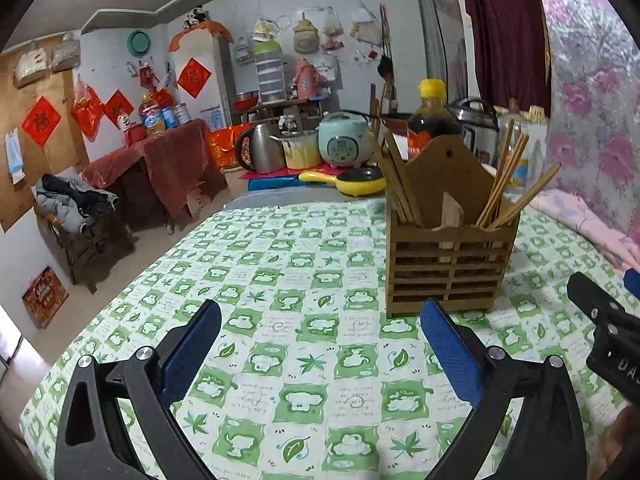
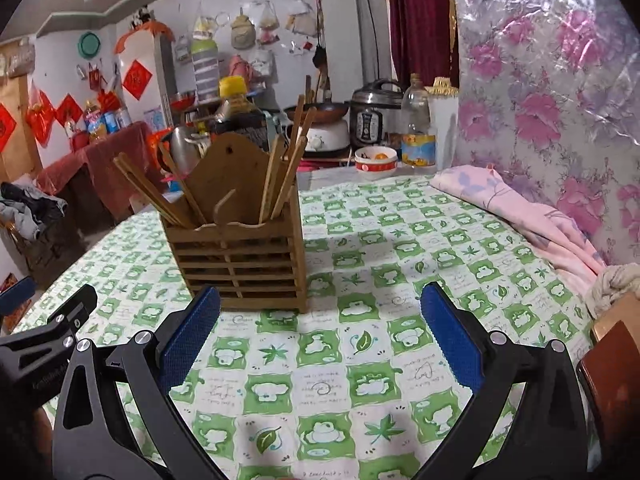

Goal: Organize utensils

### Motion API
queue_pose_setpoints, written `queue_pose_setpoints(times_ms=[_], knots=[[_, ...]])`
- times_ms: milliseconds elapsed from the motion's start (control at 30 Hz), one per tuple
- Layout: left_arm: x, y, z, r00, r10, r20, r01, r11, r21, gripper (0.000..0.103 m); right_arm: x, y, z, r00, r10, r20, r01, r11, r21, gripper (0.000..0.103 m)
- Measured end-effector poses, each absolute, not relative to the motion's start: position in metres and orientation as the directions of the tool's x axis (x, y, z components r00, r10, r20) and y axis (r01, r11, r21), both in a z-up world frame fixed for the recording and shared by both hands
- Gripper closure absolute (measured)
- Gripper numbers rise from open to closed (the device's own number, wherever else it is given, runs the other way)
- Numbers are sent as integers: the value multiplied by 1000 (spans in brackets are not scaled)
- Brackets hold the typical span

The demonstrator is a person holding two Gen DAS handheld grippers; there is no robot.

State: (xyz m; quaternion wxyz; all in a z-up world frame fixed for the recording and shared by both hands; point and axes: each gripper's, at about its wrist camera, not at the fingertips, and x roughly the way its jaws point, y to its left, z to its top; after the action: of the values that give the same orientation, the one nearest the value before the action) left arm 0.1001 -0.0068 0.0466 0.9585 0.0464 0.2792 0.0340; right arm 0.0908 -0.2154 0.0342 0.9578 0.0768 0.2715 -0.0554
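Two grippers hover low over the table, neither touching anything: the left gripper (image 1: 320, 328) and the right gripper (image 2: 320, 312) both have their blue pads spread wide with nothing between them. Legible writing is scant: partial white lettering, apparently "DAS", shows on the black body of the right gripper at the right edge of the left wrist view; red diamond-shaped paper signs (image 1: 194, 78) on the far wall each carry one character, too small to read. The wooden utensil holder (image 1: 450, 256) stands upright on the green-and-white checked tablecloth (image 1: 304, 280), just beyond the fingertips of both grippers, with chopsticks (image 1: 510, 184) leaning in its left and right compartments. A pink cloth (image 2: 516, 208) lies along the right edge beside a floral plastic-covered wall. Beyond the table stand a pale green rice cooker (image 1: 346, 140), a steel kettle (image 1: 260, 148), a yellow pan (image 1: 352, 182) and a yellow-capped dark bottle (image 1: 434, 110).
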Motion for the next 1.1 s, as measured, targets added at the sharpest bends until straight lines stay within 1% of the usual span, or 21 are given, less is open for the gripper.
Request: queue_pose_setpoints(times_ms=[133, 233, 333, 467, 1100], knots=[[87, -12, 58, 876, 75, -476, -25, 993, 112, 5, 81, -211, 48, 879, -66, -472, 130, 986, 104, 6], [78, -10, 65, 896, 62, -440, -26, 996, 87, 5, 72, -209, 56, 903, -66, -424, 121, 987, 104, 6], [77, -8, 66, 898, 69, -435, -36, 996, 85, 5, 67, -209, 59, 912, -91, -400, 139, 986, 93, 6], [77, -8, 64, 891, 60, -449, -24, 996, 85, 5, 66, -210, 58, 908, -86, -411, 140, 985, 103, 6], [73, -11, 63, 891, 55, -451, -17, 996, 87, 5, 69, -201, 53, 895, -93, -437, 133, 989, 62, 6]])
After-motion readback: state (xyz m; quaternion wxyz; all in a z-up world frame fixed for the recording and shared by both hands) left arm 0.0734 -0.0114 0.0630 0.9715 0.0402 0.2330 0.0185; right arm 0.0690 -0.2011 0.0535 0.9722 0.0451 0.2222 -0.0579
